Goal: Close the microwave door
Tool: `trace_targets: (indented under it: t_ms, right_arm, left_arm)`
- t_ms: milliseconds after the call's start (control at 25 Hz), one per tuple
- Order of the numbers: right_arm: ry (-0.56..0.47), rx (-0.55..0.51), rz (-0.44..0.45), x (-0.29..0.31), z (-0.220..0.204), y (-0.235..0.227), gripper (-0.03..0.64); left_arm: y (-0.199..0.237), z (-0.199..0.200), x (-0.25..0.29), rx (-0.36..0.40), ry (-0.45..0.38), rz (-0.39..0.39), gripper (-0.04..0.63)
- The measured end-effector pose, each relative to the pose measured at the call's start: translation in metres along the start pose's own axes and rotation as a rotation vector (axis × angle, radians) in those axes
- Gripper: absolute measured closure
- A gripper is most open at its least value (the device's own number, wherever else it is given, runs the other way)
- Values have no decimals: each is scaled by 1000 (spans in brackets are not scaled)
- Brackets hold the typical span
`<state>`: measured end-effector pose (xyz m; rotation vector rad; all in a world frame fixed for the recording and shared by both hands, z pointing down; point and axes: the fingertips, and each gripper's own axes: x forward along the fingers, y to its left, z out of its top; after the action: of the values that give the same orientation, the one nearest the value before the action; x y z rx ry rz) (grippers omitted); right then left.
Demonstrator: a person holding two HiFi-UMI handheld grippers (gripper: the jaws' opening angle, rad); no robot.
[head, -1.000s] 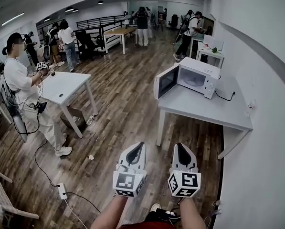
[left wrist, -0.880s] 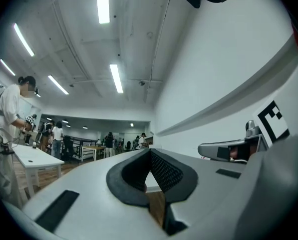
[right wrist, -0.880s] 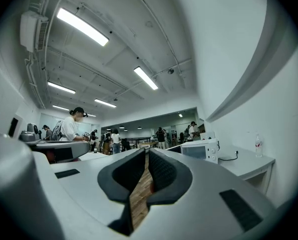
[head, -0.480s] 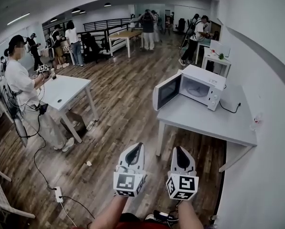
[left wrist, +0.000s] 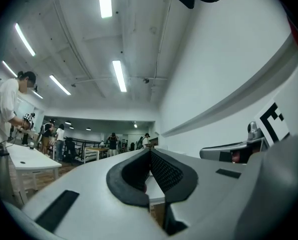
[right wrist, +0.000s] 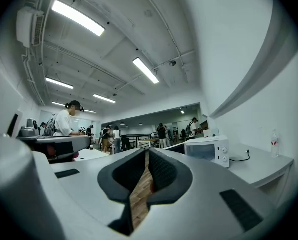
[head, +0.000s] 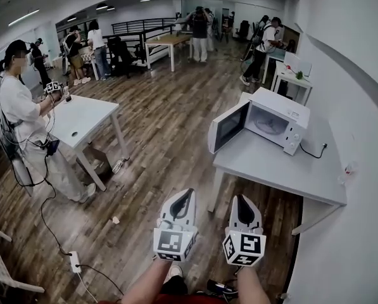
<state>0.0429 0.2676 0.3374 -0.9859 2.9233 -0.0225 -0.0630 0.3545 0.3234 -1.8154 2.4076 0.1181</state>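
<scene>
The white box-shaped microwave point(head: 278, 114) is sitting right of centre in the head view, on the pale grey rectangular table point(head: 264, 168) along the wall, and its dark-glass door point(head: 228, 126) is standing open toward the left. You are holding both grippers low in the frame, well apart from it. The left gripper point(head: 186, 196) and the right gripper point(head: 240, 200) are both closed, gripping nothing.

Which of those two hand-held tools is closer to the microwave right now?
The right tool. It is short of the microwave, in front of its table; the left tool is farther left, over the floor.
</scene>
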Motion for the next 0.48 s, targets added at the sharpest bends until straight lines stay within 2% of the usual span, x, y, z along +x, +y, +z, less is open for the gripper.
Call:
trace_targets:
  t_ms: [480]
  right_arm:
    - [-6, -13, 4, 112, -1, 54, 574]
  left_arm:
    - [106, -8, 52, -17, -13, 2, 569]
